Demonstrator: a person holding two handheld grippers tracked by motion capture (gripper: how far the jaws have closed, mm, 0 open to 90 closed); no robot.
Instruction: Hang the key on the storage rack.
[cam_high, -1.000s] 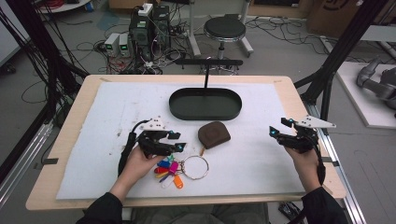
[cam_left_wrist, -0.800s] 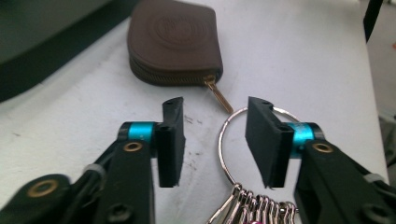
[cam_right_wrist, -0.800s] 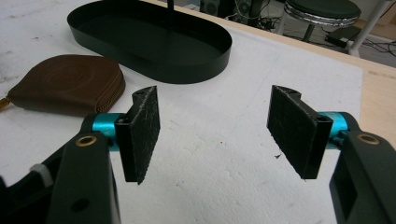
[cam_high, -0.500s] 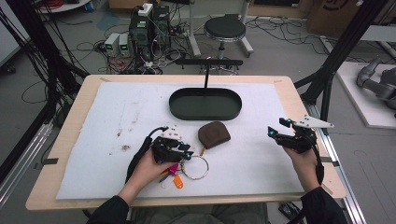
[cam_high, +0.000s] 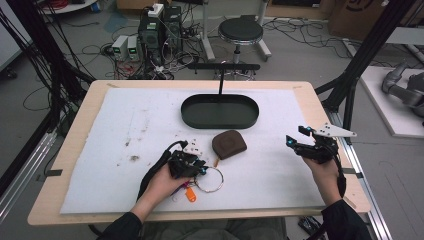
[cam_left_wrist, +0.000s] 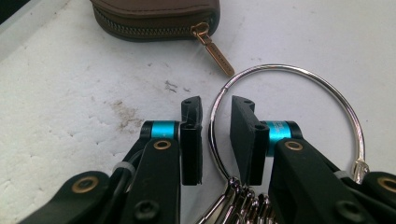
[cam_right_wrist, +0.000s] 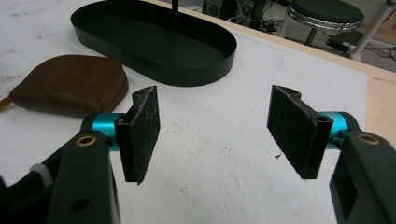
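A silver key ring (cam_high: 220, 173) lies on the white mat, and its keys with coloured tags (cam_high: 189, 194) fan out toward the table's front edge. My left gripper (cam_high: 200, 168) is lowered over it. In the left gripper view my left gripper (cam_left_wrist: 215, 105) straddles the ring's wire (cam_left_wrist: 289, 70). Its jaws have just been closing, and a thin gap still shows on each side of the wire. The keys (cam_left_wrist: 243, 200) bunch under the jaws. A brown zip pouch (cam_high: 229, 143) (cam_left_wrist: 154, 16) (cam_right_wrist: 70, 88) lies just beyond. My right gripper (cam_high: 296, 135) (cam_right_wrist: 212, 100) hovers open and holds nothing at the right.
A black oval tray (cam_high: 220, 125) (cam_right_wrist: 187, 70) with an upright post and crossbar (cam_high: 222, 66) stands at the back middle of the mat. The wooden table edge (cam_high: 345, 170) runs close to my right hand. A stool (cam_high: 241, 30) and cables are on the floor behind.
My left gripper moved right and down from the coloured tags onto the key ring, and its jaws narrowed around the wire. The right gripper stayed where it was.
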